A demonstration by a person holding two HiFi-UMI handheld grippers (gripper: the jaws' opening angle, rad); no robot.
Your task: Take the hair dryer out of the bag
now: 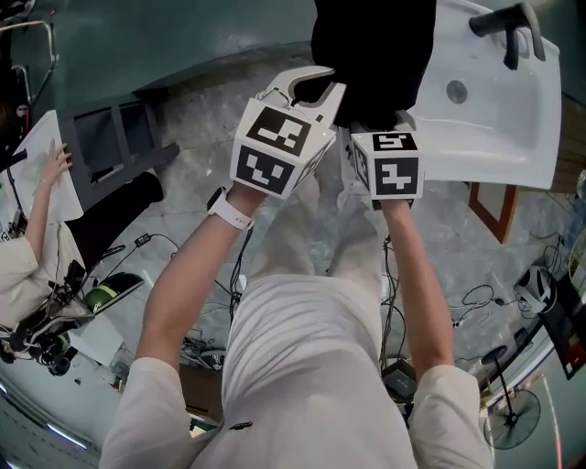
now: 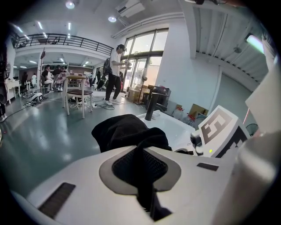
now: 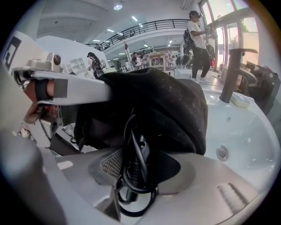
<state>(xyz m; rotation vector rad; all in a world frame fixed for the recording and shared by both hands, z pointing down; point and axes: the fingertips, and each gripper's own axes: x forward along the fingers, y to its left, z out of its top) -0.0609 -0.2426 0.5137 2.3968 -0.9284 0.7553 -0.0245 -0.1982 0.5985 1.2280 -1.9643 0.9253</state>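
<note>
Forearms reach forward to a black bag [image 1: 375, 46] beside a white sink [image 1: 499, 128]. Its cloth is pinched tight in the left hand-held gripper [image 2: 140, 165]. The right hand-held gripper [image 3: 138, 173] stands wide open around the hair dryer [image 3: 141, 145], whose handle and coiled cord poke from the bag's mouth.

One bag [image 1: 374, 46], one sink [image 1: 513, 124], one coiled cord [image 3: 134, 173].

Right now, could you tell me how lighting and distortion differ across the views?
Head view: evenly lit, sharp; the black fabric bag shows no detail. Left gripper view: strong fisheye, dark corners, glaring ceiling lamps. Right gripper view: fisheye, washed-out windows, black coiled cord crisp.
</note>
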